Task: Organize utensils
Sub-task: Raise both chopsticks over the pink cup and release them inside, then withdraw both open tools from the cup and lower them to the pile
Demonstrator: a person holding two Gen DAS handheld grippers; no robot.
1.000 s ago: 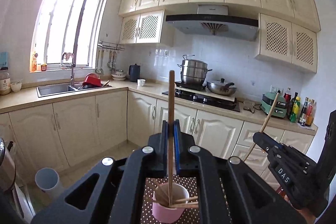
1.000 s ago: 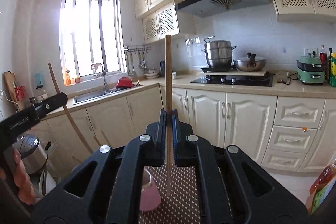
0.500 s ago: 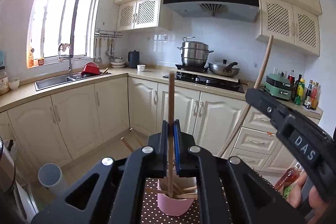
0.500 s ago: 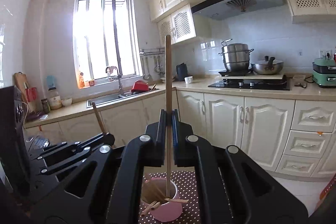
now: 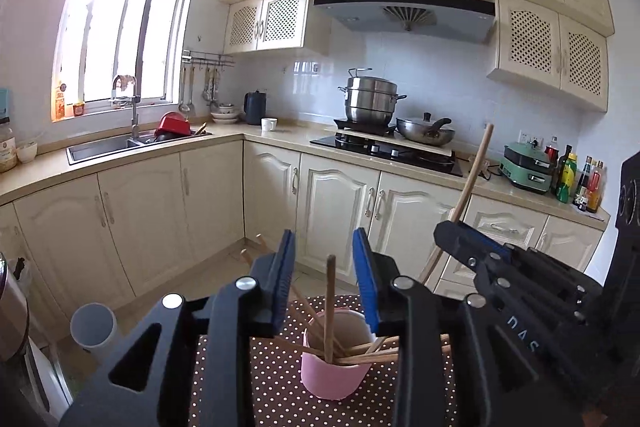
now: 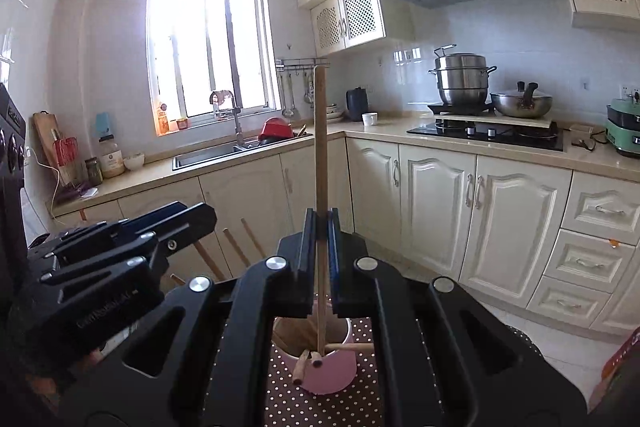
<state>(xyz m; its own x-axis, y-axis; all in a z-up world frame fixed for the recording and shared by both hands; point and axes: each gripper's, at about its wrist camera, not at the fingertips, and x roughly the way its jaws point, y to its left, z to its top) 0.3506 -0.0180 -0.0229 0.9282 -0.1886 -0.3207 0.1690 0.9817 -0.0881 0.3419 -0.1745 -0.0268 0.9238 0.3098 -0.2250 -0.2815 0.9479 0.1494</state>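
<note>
Lettering "DAS" marks the right gripper (image 5: 450, 227), level beside the left gripper (image 5: 324, 259). Right fingers are clamped on an upright chopstick (image 6: 320, 155), its tip over the pink cup (image 5: 336, 375) on the dotted cloth (image 5: 256, 379). Left jaws have just been opening, apart from the chopstick standing in the cup (image 5: 330, 303).

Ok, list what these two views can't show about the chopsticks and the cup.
- Pink cup base: right wrist view, the right gripper body covers it.
- Chopstick count in the cup: both views, sticks overlap and gripper fingers hide some.
- Polka-dot mat extent: left wrist view, cut off by the left gripper and the frame's edge.
</note>
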